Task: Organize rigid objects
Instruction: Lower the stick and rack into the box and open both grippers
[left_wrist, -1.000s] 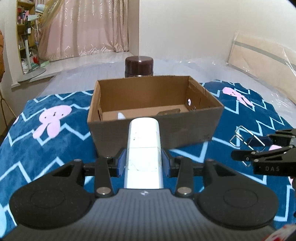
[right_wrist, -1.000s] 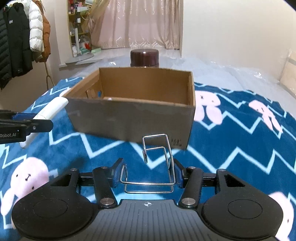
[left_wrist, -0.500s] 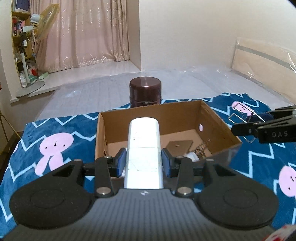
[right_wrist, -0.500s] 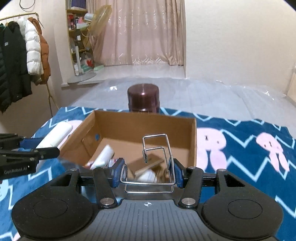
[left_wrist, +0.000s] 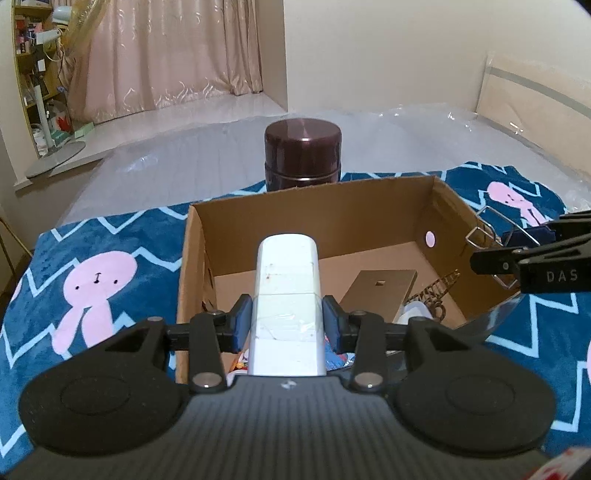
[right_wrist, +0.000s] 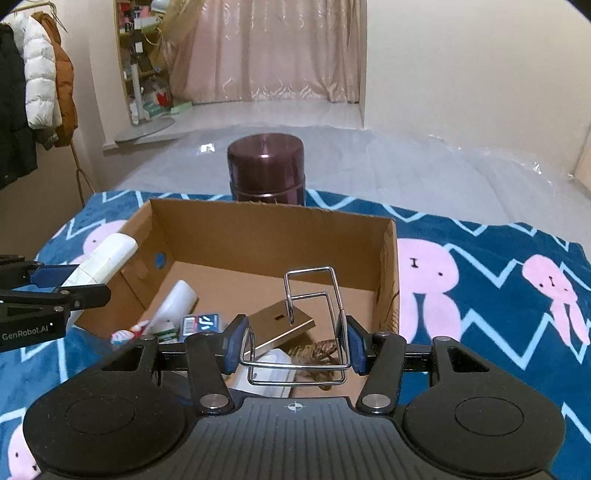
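Cardboard box (left_wrist: 376, 206) on bunny-patterned blue blanket (left_wrist: 110, 236)

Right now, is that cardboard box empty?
No. The box already holds a white bottle, a metal plate and other small items.

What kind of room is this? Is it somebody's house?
Most likely a bedroom at home. A bunny-print blanket covers what looks like a plastic-wrapped mattress, puffy jackets hang on a rack, and pink curtains drape the window.
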